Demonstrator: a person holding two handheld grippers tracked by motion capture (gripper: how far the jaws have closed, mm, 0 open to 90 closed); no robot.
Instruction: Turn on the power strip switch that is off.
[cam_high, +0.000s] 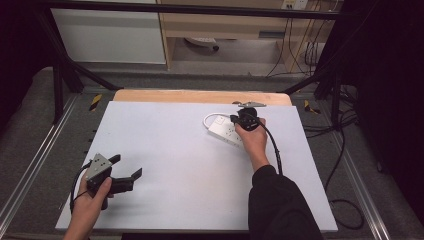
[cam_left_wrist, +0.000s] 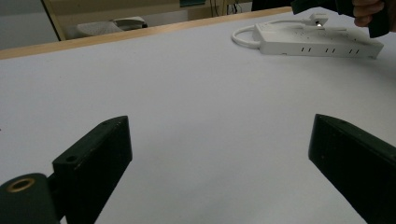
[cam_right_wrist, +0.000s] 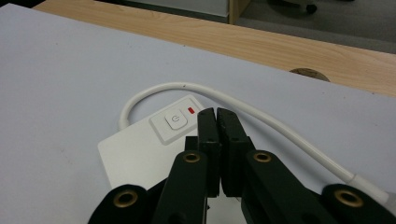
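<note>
A white power strip (cam_high: 225, 131) (cam_left_wrist: 322, 44) (cam_right_wrist: 140, 149) lies on the white table top (cam_high: 175, 165) at the back right. Its white cable (cam_right_wrist: 261, 116) loops around its end. My right gripper (cam_high: 239, 119) (cam_right_wrist: 217, 112) hovers over that end with its jaws shut together and nothing between them. Its tips sit just beside the round power button (cam_right_wrist: 173, 120) and a red indicator (cam_right_wrist: 191, 110). My left gripper (cam_high: 126, 166) (cam_left_wrist: 219, 126) rests near the front left, held in a hand, its jaws wide open over bare table.
A wooden strip (cam_high: 200, 96) runs along the table's far edge. Black frame bars (cam_high: 60, 75) stand at the back corners. Dark cables (cam_high: 345, 150) lie on the floor to the right. A pale cabinet (cam_high: 110, 35) stands behind.
</note>
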